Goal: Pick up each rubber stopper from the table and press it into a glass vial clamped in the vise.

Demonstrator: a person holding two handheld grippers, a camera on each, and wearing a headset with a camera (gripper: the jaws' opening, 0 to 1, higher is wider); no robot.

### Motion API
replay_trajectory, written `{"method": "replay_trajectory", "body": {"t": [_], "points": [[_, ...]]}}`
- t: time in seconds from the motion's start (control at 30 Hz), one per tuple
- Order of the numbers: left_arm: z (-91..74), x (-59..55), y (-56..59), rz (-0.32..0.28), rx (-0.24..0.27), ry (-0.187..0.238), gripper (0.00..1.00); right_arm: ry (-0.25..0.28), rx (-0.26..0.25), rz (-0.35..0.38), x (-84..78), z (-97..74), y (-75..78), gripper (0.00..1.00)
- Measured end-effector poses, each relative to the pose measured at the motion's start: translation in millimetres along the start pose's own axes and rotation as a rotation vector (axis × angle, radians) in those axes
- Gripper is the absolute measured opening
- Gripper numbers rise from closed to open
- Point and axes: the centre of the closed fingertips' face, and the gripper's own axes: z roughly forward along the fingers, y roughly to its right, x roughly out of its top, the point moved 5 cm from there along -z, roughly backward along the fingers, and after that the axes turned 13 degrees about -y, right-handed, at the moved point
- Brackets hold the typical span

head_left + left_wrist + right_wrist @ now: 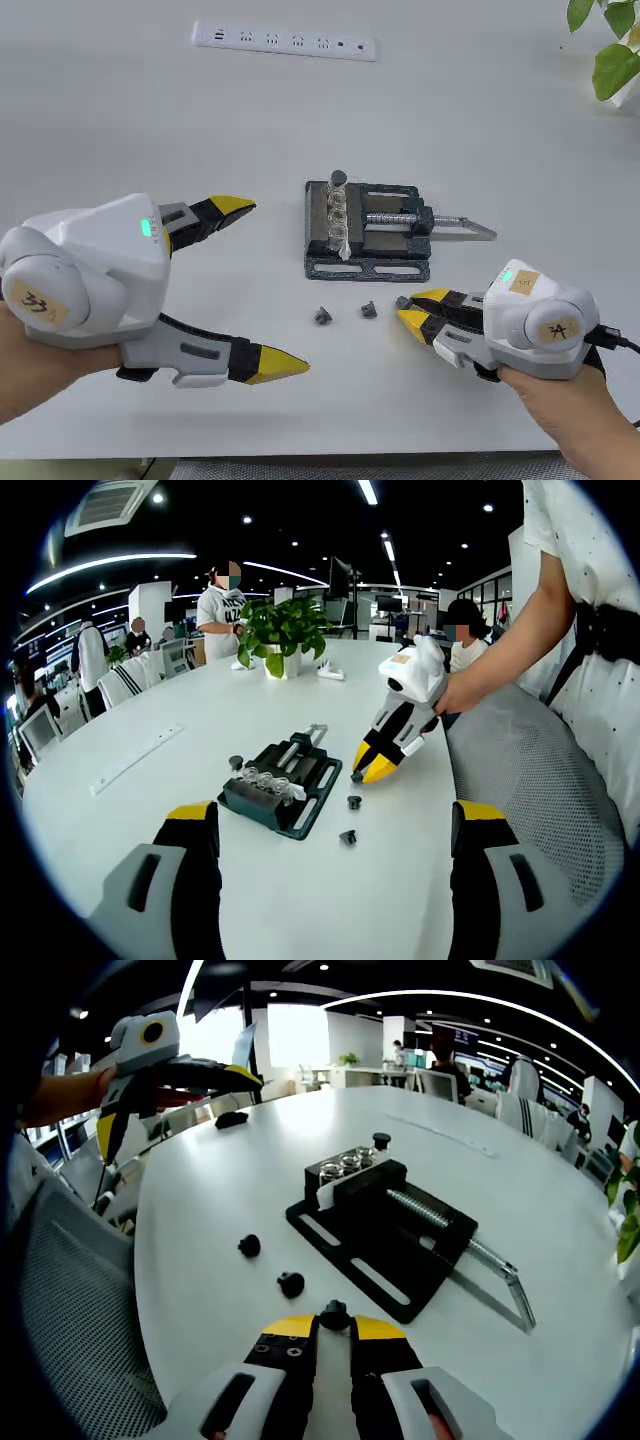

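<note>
Left gripper [278, 287], tag seemingly "33", gapes; right gripper [405, 309] pinches stopper [333, 1312].

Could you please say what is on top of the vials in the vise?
A dark stopper caps the row's far end; the other three vials stand open. Their bases are hidden inside the vise.

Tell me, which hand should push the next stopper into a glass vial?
Right. The right gripper is shut on a stopper, near the vise; the left gripper is open and empty.
</note>
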Motion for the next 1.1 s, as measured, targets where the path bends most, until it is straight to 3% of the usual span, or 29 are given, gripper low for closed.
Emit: {"method": "replay_trajectory", "body": {"t": [0.27,0.4,0.57,0.87,1.03,1.1], "points": [[-0.9,10.9,0.7,0.012,-0.008,0.017,0.95,0.062,0.060,-0.180,25.2,-41.6,-4.3,0.08],[-0.7,17.7,3.3,0.029,-0.014,0.027,0.94,0.081,0.137,-0.256,44.6,-65.8,-10.8,0.08],[-0.6,26.9,9.0,0.067,-0.024,0.035,0.92,0.097,0.180,-0.340,66.6,-88.7,-15.2,0.08],[-7.8,46.8,7.2,0.098,-0.008,0.077,0.79,0.113,0.235,-0.438,93.0,-109.6,-27.0,0.08],[-11.1,55.8,5.5,0.044,-0.020,0.106,0.69,0.133,0.238,-0.472,104.2,-117.5,-35.8,0.08],[-12.2,59.0,6.9,-0.006,-0.043,0.121,0.64,0.146,0.233,-0.482,108.6,-120.3,-38.7,0.08]]}}
